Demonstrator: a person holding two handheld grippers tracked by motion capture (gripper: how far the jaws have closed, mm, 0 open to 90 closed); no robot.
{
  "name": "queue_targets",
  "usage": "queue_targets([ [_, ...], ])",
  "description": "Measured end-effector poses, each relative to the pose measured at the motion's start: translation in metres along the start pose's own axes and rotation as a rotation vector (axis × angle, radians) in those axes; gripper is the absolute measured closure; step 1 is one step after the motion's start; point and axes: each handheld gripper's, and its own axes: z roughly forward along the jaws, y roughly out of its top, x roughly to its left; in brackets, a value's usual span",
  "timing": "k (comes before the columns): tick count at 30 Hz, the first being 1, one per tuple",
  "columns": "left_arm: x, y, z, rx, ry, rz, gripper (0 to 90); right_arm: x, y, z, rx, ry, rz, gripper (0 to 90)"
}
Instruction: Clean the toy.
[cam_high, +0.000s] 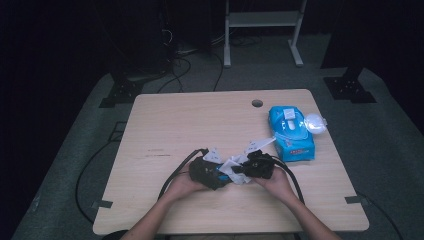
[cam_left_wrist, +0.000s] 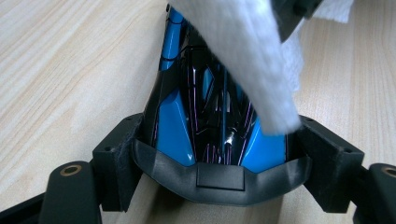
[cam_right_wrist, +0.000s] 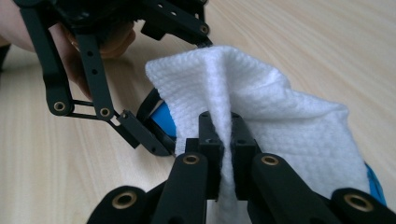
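No writing can be read on the blue wipes pack (cam_high: 291, 132). The left gripper (cam_left_wrist: 219, 135) clamps a glossy blue-and-black object (cam_left_wrist: 205, 107) between its pads, just above the tabletop (cam_high: 190, 120). The right gripper (cam_right_wrist: 223, 154) is pressed together, pinching a white wipe (cam_right_wrist: 261, 102) draped over that object.

A white waffle-textured wipe (cam_right_wrist: 261, 107) drapes a glossy blue-and-black object (cam_left_wrist: 205, 121) with thin purple lines; beside it, a pale woodgrain desk (cam_high: 175, 120).
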Motion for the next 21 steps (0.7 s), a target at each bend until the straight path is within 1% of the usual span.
queue_targets([
  [1,0.0,0.0,0.0,-0.004,-0.002,-0.004,23.9,0.001,0.0,-0.001,0.003,-0.022,-0.025,86.2],
  [3,0.0,-0.001,0.0,-0.003,-0.002,-0.005,23.8,0.0,-0.002,-0.006,0.003,-0.075,-0.053,84.3],
  [4,0.0,-0.001,0.0,-0.001,-0.001,-0.004,23.8,-0.002,-0.004,-0.009,-0.002,-0.081,-0.053,78.1],
  [5,0.0,-0.001,0.0,-0.001,0.0,0.0,23.8,-0.005,-0.006,-0.012,-0.002,-0.075,-0.043,71.7],
  [6,0.0,-0.001,0.0,-0.001,0.0,0.001,23.8,-0.007,-0.008,-0.015,-0.007,-0.066,-0.041,68.9],
  [7,0.0,-0.001,0.0,-0.001,0.0,0.001,23.8,-0.008,-0.01,-0.02,-0.024,-0.063,-0.047,66.3],
  [9,0.0,0.0,0.0,-0.002,0.0,0.002,23.8,-0.009,-0.01,-0.026,-0.046,-0.089,-0.053,57.2],
  [10,0.0,0.0,0.0,-0.003,-0.001,0.002,23.8,-0.009,-0.01,-0.028,-0.061,-0.1,-0.053,54.7],
  [12,0.0,0.0,0.0,-0.005,-0.002,0.002,23.8,-0.014,-0.009,-0.03,-0.081,-0.108,-0.038,49.4],
  [13,0.0,0.0,0.001,-0.006,-0.001,0.002,23.8,-0.017,-0.008,-0.029,-0.086,-0.116,-0.018,48.2],
  [15,0.0,0.0,0.001,-0.006,-0.002,0.004,23.8,-0.024,-0.008,-0.023,-0.088,-0.096,0.025,45.0],
  [17,0.001,0.0,0.001,-0.009,-0.003,0.003,23.8,-0.031,-0.008,-0.015,-0.082,-0.079,0.07,46.0],
  [19,0.001,-0.001,0.001,-0.009,-0.004,0.005,23.8,-0.034,-0.009,-0.008,-0.061,-0.054,0.105,50.4],
  [21,0.002,-0.001,0.001,-0.01,-0.008,0.002,23.8,-0.038,-0.011,-0.006,-0.073,0.004,0.147,61.3],
])
